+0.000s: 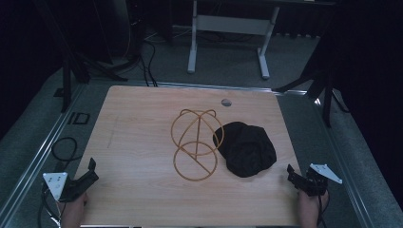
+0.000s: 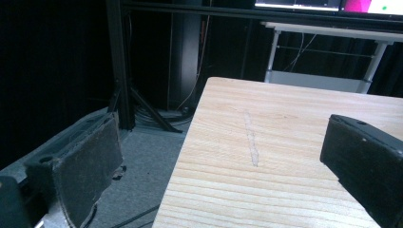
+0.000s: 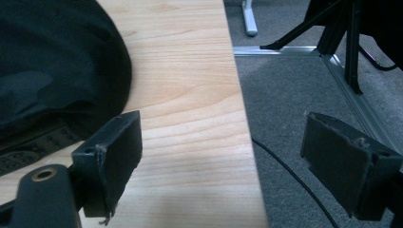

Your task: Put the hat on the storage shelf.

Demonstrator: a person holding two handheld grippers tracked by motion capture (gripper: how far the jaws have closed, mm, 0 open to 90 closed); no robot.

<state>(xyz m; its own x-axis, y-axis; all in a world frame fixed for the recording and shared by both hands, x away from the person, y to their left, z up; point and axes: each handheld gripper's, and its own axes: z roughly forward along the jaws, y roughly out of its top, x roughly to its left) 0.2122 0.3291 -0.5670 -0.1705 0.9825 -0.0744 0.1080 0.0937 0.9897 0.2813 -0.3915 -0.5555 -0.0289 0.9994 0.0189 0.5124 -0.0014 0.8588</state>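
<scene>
Resting at the near left corner of the pale wood-grain table (image 1: 138, 142), the left gripper (image 1: 90, 171) holds its padded black jaws wide apart, empty. Near the table's middle stands a thin yellow-tan wire frame (image 1: 195, 145) of looping rings. Just right of it, touching, lies a crumpled black cloth (image 1: 247, 148). At the table's right edge, the right gripper (image 1: 291, 174) gapes empty too.

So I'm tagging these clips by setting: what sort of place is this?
Probably a lab or recording studio, not a home. A bare wooden table stands on grey carpet among black tripod stands and loose cables, with a white-legged workbench behind and lit monitors at the back.
</scene>
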